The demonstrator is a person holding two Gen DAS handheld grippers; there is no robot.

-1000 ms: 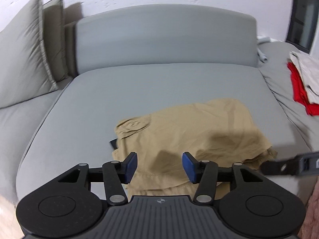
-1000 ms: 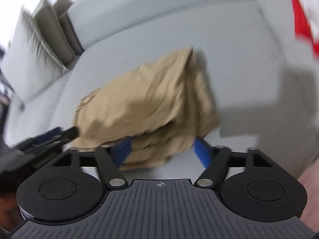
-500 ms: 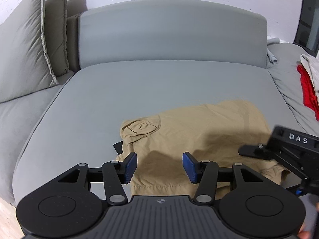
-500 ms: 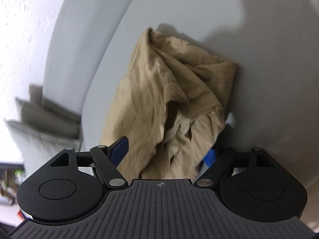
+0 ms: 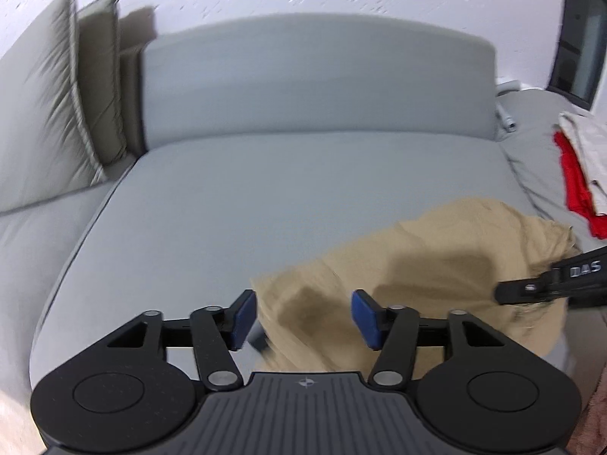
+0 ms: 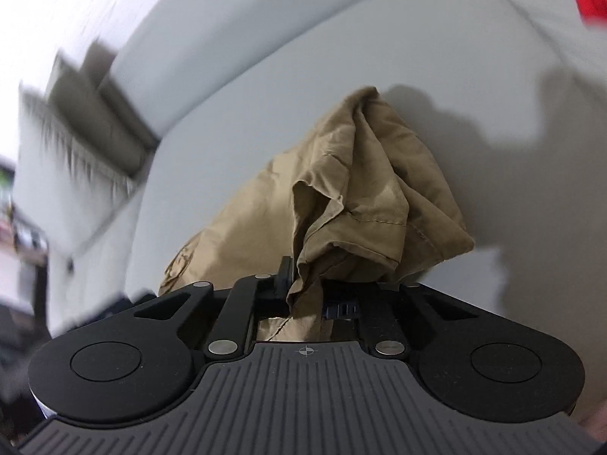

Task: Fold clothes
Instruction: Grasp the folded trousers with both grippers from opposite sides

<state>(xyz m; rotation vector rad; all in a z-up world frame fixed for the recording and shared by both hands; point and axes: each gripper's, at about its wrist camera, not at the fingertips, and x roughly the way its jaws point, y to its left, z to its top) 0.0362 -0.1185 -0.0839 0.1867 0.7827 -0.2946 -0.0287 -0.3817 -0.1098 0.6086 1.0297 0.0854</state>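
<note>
progress: early; the tan garment [image 6: 364, 197] was bunched, not yet spread flat, and no neat fold showed.
done so far: judged only that one hemmed edge was picked up by the right gripper [image 6: 303, 295].
left to do: likely spread it flat, make the folds, then set it aside; red cloth [image 5: 576, 185] and pale cloth [image 5: 586, 140] lay well apart at the far right, maybe more laundry, couldn't tell.
right jaws: closing, nearly together, with a wad of hem pinched between them; cloth drooped below the pads and bulged above.
left jaws: left gripper [image 5: 303, 320] was opening, blue pads wide apart, nothing held; the garment's near edge lay below and between the pads, not pressed by them.
garment location: on the grey sofa seat [image 5: 265, 197], near the front edge, right of centre in the left wrist view; the right-hand end was lifted off the seat by the right gripper.
garment look: tan, thin woven cotton, heavily creased; stitched hem visible, a pocket-like patch at the low left in the right wrist view; type (shorts or shirt) unclear.
handling guess: limp, would sag and slide rather than hold shape.
image quality: left wrist view motion-blurred, fine detail lost.
</note>
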